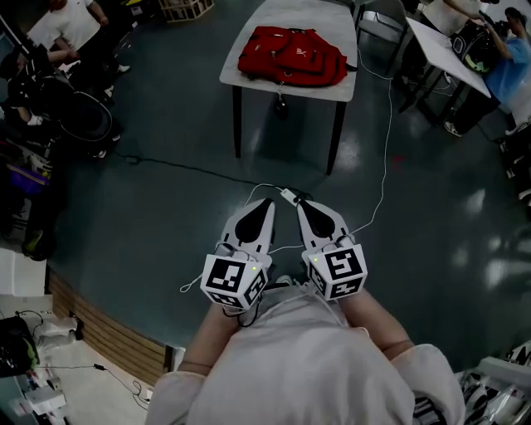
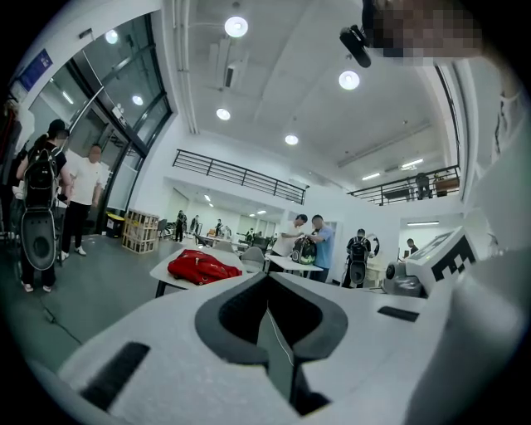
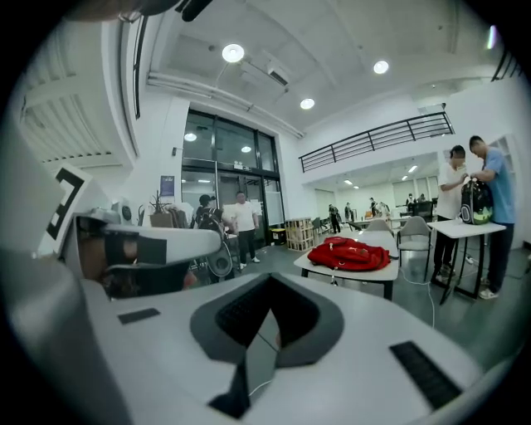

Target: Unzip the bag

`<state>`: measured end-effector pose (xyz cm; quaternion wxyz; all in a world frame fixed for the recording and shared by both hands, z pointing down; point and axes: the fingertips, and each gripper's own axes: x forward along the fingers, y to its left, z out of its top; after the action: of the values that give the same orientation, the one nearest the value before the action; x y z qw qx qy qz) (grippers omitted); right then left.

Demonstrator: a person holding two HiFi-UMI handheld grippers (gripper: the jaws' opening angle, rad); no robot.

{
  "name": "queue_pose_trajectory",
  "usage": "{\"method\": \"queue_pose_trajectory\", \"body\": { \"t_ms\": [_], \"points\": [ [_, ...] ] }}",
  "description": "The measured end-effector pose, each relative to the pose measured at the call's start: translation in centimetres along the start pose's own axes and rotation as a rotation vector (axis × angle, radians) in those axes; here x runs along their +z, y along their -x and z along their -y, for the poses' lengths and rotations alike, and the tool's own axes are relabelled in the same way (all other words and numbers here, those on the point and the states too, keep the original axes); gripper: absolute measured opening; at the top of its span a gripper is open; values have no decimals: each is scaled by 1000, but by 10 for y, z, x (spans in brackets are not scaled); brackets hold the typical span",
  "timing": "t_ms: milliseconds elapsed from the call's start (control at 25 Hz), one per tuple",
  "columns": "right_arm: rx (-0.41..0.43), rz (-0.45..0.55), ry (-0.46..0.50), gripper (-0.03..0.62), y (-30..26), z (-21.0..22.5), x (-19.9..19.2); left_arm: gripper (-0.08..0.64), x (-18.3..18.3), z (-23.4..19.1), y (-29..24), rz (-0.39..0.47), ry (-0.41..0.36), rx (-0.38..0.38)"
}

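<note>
Dark, glossy floor (image 1: 166, 191) fills the hall in the head view. At 6 o'clock, close against the person's pale top, the left gripper (image 1: 266, 202) and right gripper (image 1: 299, 203) sit side by side, their tips angled in toward each other but not touching. Both point toward 12 o'clock.

Each gripper's own view shows it clenched, with the jaw tips meeting along a thin seam and nothing held: the left gripper (image 2: 267, 286) and the right gripper (image 3: 267, 319) alike.

Just past the tips, a white cable (image 1: 387, 141) lies on the floor. It loops out toward 3 o'clock, then climbs toward 1 o'clock. A black cable (image 1: 182, 168) crosses the floor from 10 o'clock toward the centre.

Well beyond both grippers, at 12 o'clock, stands a pale table (image 1: 332, 17) on dark legs. The red bag (image 1: 290, 54) lies flat on it, toward its left side. The left gripper view has the bag (image 2: 202, 267) at 9 o'clock of the jaws, and the right gripper view has it (image 3: 348, 252) at 2 o'clock.

A chair (image 1: 383, 21) stands at the table's far right corner. Farther off, people (image 1: 58, 33) stand at 10 o'clock, and others are at 2 o'clock by a second table (image 1: 444, 46).
</note>
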<state>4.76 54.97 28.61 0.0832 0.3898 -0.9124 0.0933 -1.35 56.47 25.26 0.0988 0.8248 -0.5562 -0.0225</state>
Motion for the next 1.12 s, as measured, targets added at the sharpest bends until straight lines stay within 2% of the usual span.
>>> {"method": "queue_pose_trajectory", "body": {
  "t_ms": [320,520,800,1120],
  "points": [
    [8,-70,-34,28,-4,4,-23,20,-16,-3,-13,-27,59,-17],
    [46,-104,-58,28,-22,25,-29,20,-18,-12,-39,-32,61,16],
    [80,-142,-81,28,-68,76,-24,20,-10,-36,-95,6,93,74],
    [149,-147,-55,28,-131,161,5,21,-1,-58,-195,-1,70,140]
  ]
}}
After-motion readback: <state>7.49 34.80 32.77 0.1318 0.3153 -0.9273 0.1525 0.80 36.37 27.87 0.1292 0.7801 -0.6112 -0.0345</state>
